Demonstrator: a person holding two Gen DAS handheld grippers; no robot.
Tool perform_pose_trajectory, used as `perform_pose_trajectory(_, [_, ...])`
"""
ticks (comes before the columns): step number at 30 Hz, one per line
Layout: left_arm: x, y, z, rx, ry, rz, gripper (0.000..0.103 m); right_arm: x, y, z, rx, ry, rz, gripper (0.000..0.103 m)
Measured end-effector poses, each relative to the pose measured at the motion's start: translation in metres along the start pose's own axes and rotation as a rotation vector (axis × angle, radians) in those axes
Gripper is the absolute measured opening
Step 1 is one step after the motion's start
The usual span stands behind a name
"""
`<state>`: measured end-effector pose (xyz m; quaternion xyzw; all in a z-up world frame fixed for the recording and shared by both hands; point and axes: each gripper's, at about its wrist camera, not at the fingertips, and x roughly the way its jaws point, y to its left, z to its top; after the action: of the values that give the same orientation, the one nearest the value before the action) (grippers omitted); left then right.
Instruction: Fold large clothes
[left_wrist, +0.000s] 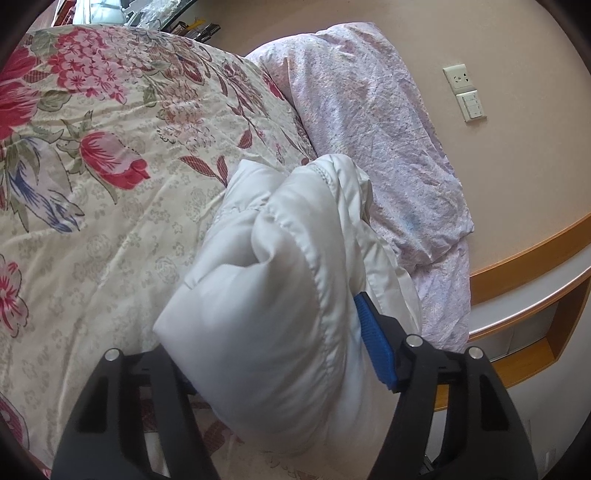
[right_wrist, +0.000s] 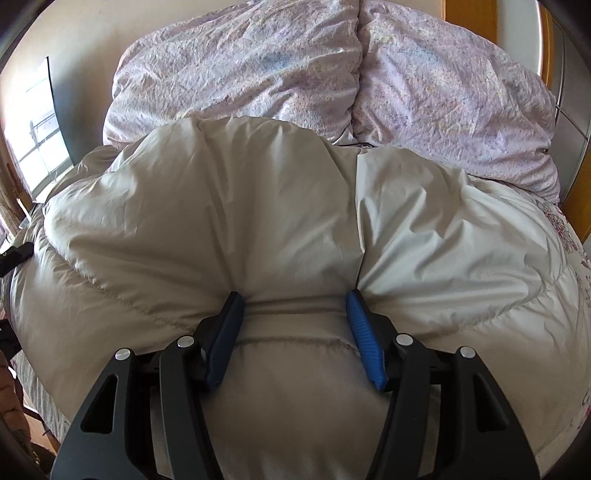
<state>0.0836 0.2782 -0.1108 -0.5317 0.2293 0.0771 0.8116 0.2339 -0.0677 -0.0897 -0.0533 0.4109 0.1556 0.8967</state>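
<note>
Fingers of both grippers are closed on the same white padded jacket. Left wrist view: the left gripper clamps a thick bunched roll of the jacket; only its blue ribbed pad on the right side shows, pressed against the fabric, while the opposite finger is hidden behind the bulging roll. Right wrist view: the right gripper pinches a puffy quilted fold between its two blue fingers, the cloth gathering into creases at both pads.

Hidden or cut off: the jacket's lower edge runs under both gripper bodies and out of frame, so its sleeves, hem and collar cannot be told apart. A dark object at the far left edge of the right wrist view is too small to identify.

Position: the jacket lies on a floral quilt covering a bed, its far end just before two pale lilac pillows. In the left wrist view one pillow leans against a beige wall.

Edges and room: the quilt spreads broad and bare to the left of the left gripper. To its right, a wooden shelf borders the bed just below a wall socket and switch plate, close beside the pillow.
</note>
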Motion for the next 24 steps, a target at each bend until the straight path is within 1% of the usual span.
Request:
perform_pose_trajectory(4, [0.002, -0.001, 0.001, 0.005, 0.000, 0.006, 0.068, 0.000, 0.009, -0.003, -0.044, -0.024, -0.040, 0.061])
perform_pose_trajectory(6, [0.002, -0.002, 0.002, 0.007, 0.000, 0.001, 0.066, 0.005, 0.008, -0.002, -0.062, -0.015, -0.032, 0.061])
perform_pose_trajectory(7, [0.002, -0.002, 0.002, 0.014, -0.002, -0.003, 0.061, 0.007, 0.006, -0.001, -0.061, -0.006, -0.021, 0.062])
perform_pose_trajectory(10, [-0.003, -0.007, 0.003, 0.049, -0.007, -0.014, 0.051, 0.009, 0.004, -0.001, -0.061, -0.004, -0.008, 0.062])
perform_pose_trajectory(13, [-0.005, -0.013, 0.004, 0.076, -0.002, -0.007, 0.050, 0.008, 0.004, -0.002, -0.053, -0.007, -0.014, 0.063])
perform_pose_trajectory(16, [-0.001, -0.007, 0.006, 0.048, 0.017, -0.003, 0.054, 0.005, 0.003, 0.000, -0.020, 0.004, -0.014, 0.063])
perform_pose_trajectory(19, [-0.001, -0.003, 0.007, 0.031, 0.019, -0.010, 0.054, 0.006, 0.007, -0.001, -0.048, -0.007, -0.034, 0.063])
perform_pose_trajectory(21, [-0.003, -0.008, 0.007, 0.058, 0.010, -0.004, 0.051, 0.008, 0.007, -0.002, -0.054, -0.010, -0.030, 0.063])
perform_pose_trajectory(24, [-0.010, -0.028, 0.003, 0.145, -0.020, 0.013, 0.045, 0.009, 0.005, -0.003, -0.051, -0.010, -0.021, 0.063])
